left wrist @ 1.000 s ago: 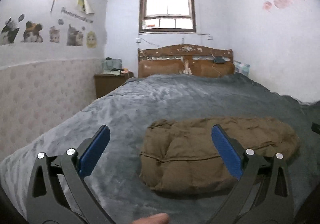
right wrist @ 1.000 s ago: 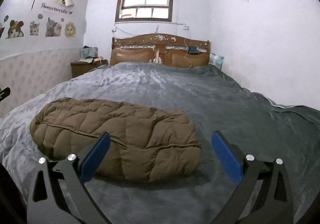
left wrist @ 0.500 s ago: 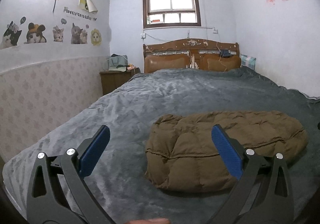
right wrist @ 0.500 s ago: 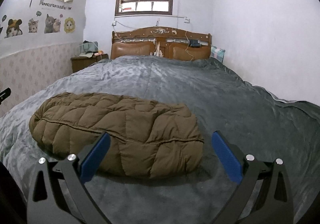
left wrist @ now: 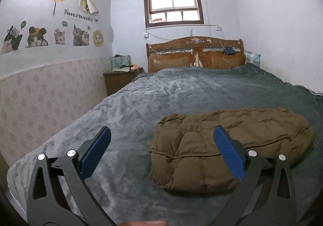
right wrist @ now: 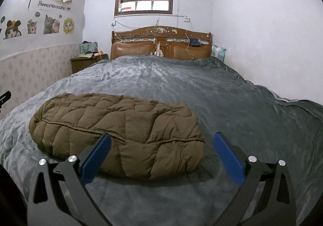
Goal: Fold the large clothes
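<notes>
A: Where's the jacket?
B: I see the brown puffer jacket (right wrist: pixel 117 135) folded on the grey blanket (right wrist: pixel 232 105), near its foot end.
A: Claws?
B: Left gripper (left wrist: pixel 161 153) and right gripper (right wrist: pixel 162 155) both released, above the blanket, gripping nothing.

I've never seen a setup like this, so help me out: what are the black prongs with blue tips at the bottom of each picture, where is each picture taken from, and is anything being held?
They are hand-held grippers, one in each of a person's hands, each with a camera looking along its two fingers. One picture comes from the left gripper, the other from the right gripper. A folded brown puffer coat lies on the grey blanket covering the bed. Both grippers are open, hold nothing, and are clear of the coat.
</notes>
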A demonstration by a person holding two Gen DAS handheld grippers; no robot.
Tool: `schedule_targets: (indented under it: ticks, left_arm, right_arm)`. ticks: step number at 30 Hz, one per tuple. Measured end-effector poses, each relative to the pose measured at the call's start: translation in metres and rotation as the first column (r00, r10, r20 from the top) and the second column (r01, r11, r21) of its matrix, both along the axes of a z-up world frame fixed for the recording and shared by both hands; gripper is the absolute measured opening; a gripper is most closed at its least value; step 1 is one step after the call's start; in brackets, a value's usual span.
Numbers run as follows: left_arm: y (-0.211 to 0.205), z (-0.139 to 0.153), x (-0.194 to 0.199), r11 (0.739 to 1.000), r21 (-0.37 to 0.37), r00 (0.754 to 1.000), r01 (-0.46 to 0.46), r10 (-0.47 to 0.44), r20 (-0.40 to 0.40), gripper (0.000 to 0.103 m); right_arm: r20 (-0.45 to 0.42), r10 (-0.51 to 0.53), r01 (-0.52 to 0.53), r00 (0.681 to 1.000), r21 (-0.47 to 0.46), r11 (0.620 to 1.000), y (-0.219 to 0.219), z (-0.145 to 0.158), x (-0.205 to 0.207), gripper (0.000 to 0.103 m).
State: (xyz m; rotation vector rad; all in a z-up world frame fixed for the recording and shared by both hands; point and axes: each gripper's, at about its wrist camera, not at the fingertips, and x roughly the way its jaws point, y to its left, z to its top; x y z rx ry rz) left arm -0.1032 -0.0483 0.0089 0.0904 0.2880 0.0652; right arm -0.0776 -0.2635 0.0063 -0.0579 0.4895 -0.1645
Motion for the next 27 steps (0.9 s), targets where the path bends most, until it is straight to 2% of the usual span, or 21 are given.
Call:
schedule_targets:
  ticks: [9, 17, 27]
  left_arm:
    - [-0.0029, -0.0014, -0.0027, 1.0, 0.018, 1.0, -0.002, 0.002, 0.011, 0.1]
    - [0.0021, -0.0024, 0.0022, 1.0, -0.011, 1.0, -0.005, 0.005, 0.0, 0.1]
    - [-0.0035, -0.0037, 0.0026, 1.0, 0.009, 1.0, -0.008, 0.008, 0.004, 0.1]
  right_arm:
    - [0.0, 0.001, -0.001, 1.0, 0.001, 1.0, -0.0013, 0.0009, 0.0002, 0.101]
    - [-0.001, 0.0, 0.0, 1.0, 0.003, 1.0, -0.0014, 0.0011, -0.0001, 0.101]
    - [0.0, 0.001, -0.001, 1.0, 0.002, 1.0, -0.0016, 0.0018, -0.0003, 0.101]
